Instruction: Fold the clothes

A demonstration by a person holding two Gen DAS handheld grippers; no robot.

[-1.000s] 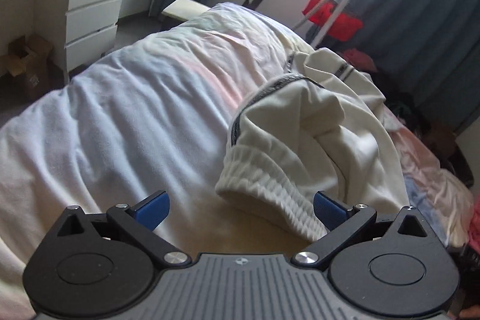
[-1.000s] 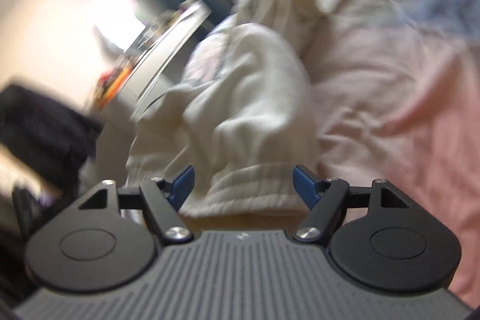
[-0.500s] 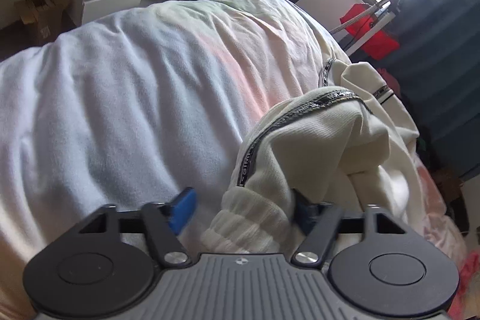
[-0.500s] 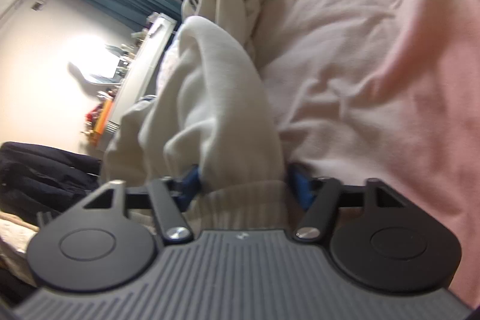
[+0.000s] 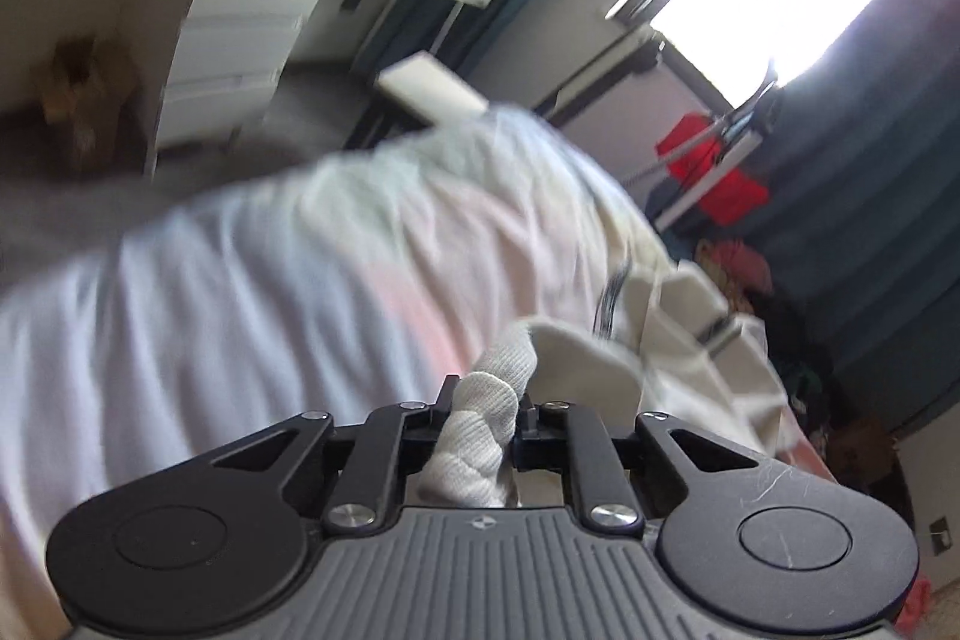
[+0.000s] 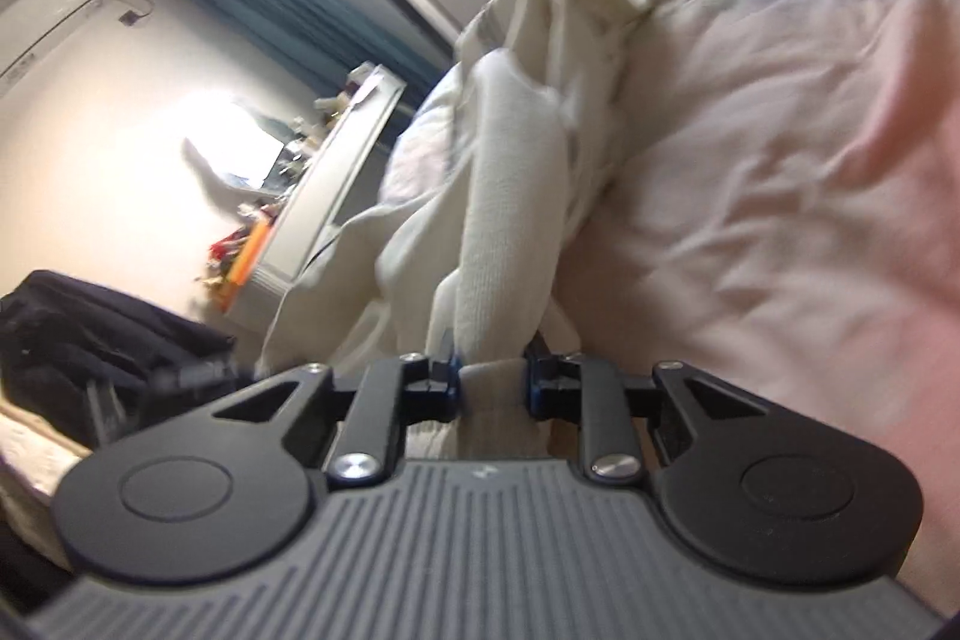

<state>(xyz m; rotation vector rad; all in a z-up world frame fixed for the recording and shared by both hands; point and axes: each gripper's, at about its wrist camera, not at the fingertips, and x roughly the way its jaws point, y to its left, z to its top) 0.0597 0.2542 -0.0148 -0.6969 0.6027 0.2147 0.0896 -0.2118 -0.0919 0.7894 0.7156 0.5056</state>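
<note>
Cream sweatshirt (image 5: 606, 376), 1, ribbed hem clamped in 2 places: left hand-held gripper (image 5: 487, 409), right hand-held gripper (image 6: 491, 376).

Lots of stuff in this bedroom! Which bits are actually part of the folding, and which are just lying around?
Part of the job:
cream garment
left gripper, shut on its ribbed cuff
right gripper, shut on another ribbed edge
bedspread underneath

Just lying about:
white drawers
red item
black bag

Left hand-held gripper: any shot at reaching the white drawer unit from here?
Probably not. The left hand-held gripper is shut on the cream ribbed-cuff sweatshirt, and the white drawer unit stands across open floor, beyond the pale bedsheet.
</note>
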